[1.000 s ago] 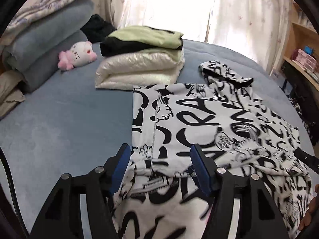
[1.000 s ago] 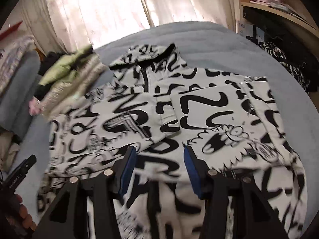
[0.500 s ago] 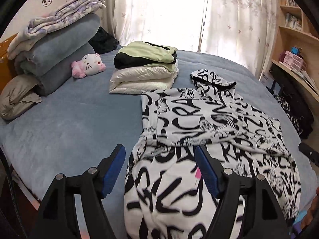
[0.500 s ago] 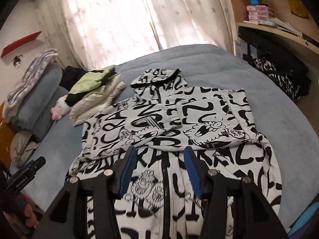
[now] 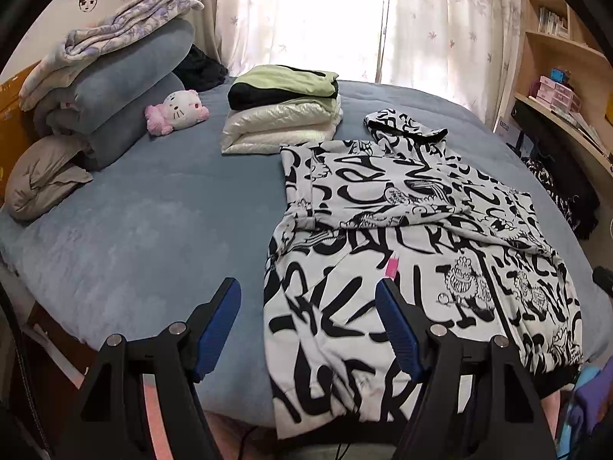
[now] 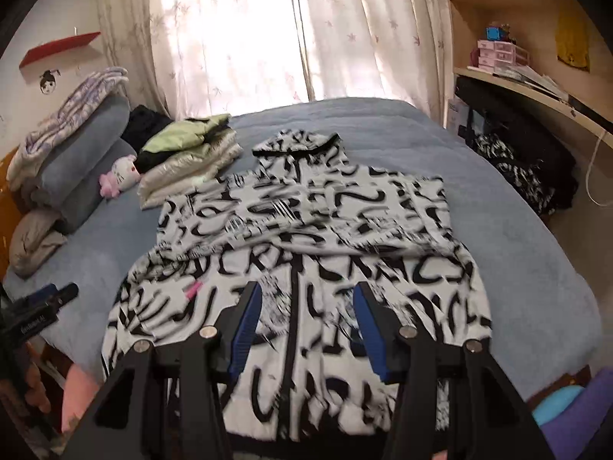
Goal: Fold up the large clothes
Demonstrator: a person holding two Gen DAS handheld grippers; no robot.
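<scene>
Now the black-and-white graffiti-print hooded jacket (image 5: 421, 237) is seen whole on the blue bed (image 5: 153, 222), sleeves folded across; earlier it filled both views. Left tongs (image 5: 308, 303), just widened, and right tongs (image 6: 306, 303) are held open, empty. The hem is blurred.

The hooded jacket (image 5: 402, 230) was matt printed cloth, black on white, lying on the bed cover (image 5: 153, 230), a soft, faintly napped blue fabric. Beyond the jacket, a folded puffer (image 5: 279, 126) looked glossy and quilted. The gripper fingers (image 5: 218, 322) were matt black plastic with ribbed blue pads and shiny metal bolts.
</scene>
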